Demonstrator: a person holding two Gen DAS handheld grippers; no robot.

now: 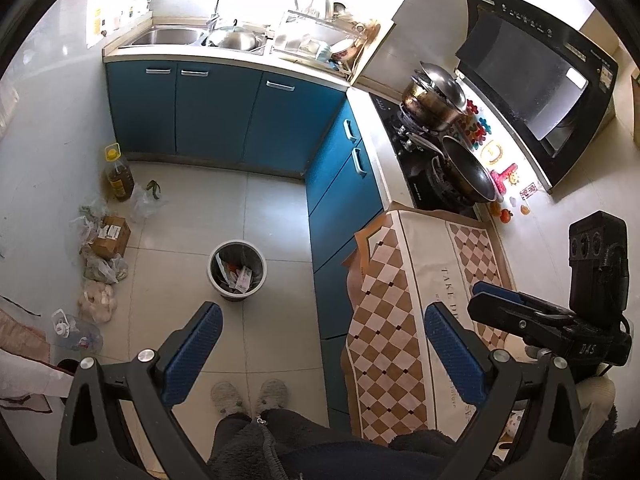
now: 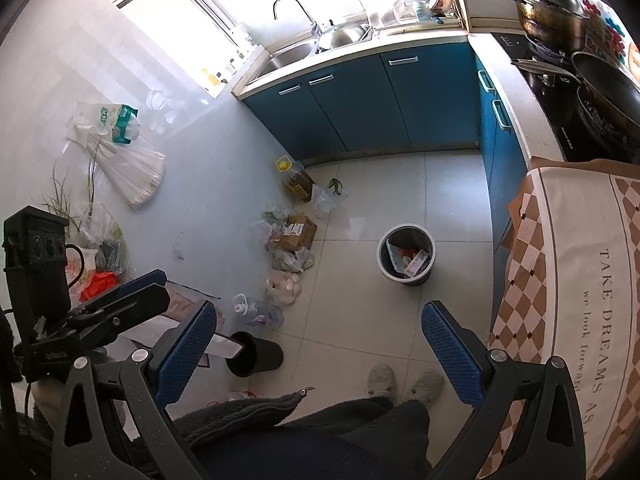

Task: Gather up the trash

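A round grey trash bin (image 1: 237, 270) holding paper scraps stands on the tiled floor; it also shows in the right wrist view (image 2: 406, 257). My left gripper (image 1: 320, 344) is open and empty, held high above the floor, nearer me than the bin. My right gripper (image 2: 318, 344) is open and empty, also high above the floor. Each gripper shows in the other's view: the right gripper (image 1: 504, 300) over the checkered cloth (image 1: 400, 320), the left gripper (image 2: 140, 288) at the left. Plastic bags (image 1: 100, 268), a cardboard box (image 1: 112, 236) and an empty plastic bottle (image 1: 76, 330) lie along the left wall.
Blue cabinets (image 1: 224, 112) carry a sink (image 1: 168, 36) and a stove with pots (image 1: 436, 100). An oil bottle (image 1: 119, 174) stands by the cabinets. A black cup (image 2: 254, 354) lies on the floor. My slippered feet (image 1: 248, 396) stand below. More bags (image 2: 120, 152) are on the left.
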